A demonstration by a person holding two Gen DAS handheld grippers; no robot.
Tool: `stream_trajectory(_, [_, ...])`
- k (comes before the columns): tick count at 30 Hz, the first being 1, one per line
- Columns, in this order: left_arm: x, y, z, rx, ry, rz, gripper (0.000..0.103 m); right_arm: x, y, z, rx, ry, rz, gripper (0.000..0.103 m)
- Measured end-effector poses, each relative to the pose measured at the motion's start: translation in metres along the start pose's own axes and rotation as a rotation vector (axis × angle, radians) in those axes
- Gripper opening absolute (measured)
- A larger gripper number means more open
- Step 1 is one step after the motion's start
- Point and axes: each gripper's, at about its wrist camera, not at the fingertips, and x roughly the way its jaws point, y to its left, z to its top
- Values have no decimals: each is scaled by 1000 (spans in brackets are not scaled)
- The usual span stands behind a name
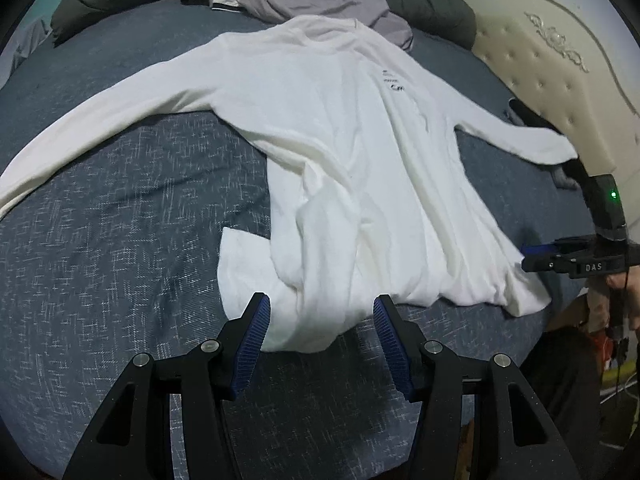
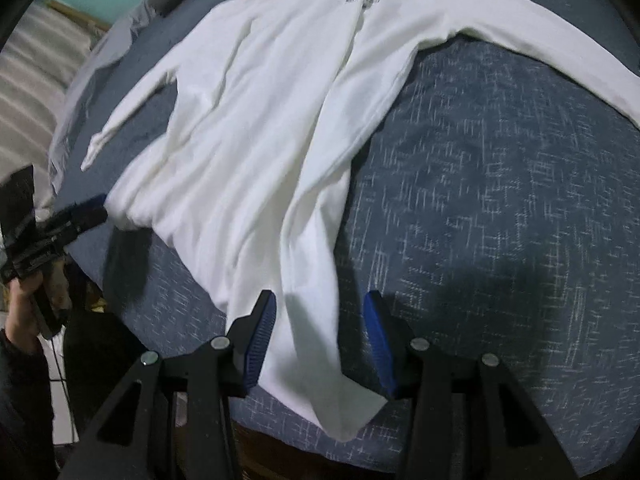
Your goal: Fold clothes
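Below, the white shirt (image 1: 352, 168)'s hem lies between both wide-spread tongs, left (image 1: 320, 320) and right (image 2: 320, 320).

White long-sleeved shirt (image 1: 340, 152) (image 2: 256, 128), flat on the bed, sleeves spread, small dark chest print, hem rumpled

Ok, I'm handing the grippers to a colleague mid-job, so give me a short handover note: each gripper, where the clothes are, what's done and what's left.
Left gripper: open, at the near hem of the white long-sleeve shirt, holding nothing.
Right gripper: open, over the other hem corner, holding nothing.
The shirt lies spread on the blue bedspread, both sleeves out to the sides, hem bunched and wrinkled.
A grey garment is heaped beyond the collar, unfolded.
Done: shirt laid out. Left: every fold on the shirt, then the grey garment.
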Motion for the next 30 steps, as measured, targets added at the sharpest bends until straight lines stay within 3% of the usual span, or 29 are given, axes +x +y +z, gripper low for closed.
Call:
stream_trajectory(2, [7,1,0,4,8,5,55,4,2,-1,-12,5,-3,40])
stream_trajectory(3, [10,2,0,5,12,6,47,6,2,-2,-17,4,-5,34])
stream_trajectory(5, [16,3,-1,8,22,9,32,8,3,-3,-27,3,-15,14])
stream_trajectory(7, [19,1,-2,24,27,6,24,9,3,-4,-34,-3,-19,8])
stream_trajectory(9, [19,-1,-4,41,23,3,6,4,1,-4,-29,-27,-20,5])
stream_trajectory(14, [-16,-1,3,47,-40,-7,4,-41,-13,0,18,-152,21,4])
stream_trajectory(22, [-102,5,16,52,-142,-7,1,-128,-35,-6,57,-303,73,4])
stream_trajectory(27, [-146,11,25,48,-197,-4,0,-159,-46,-7,72,-343,71,4])
stream_trajectory(30, [-139,13,28,51,-172,18,0,-151,-51,-5,93,-332,49,4])
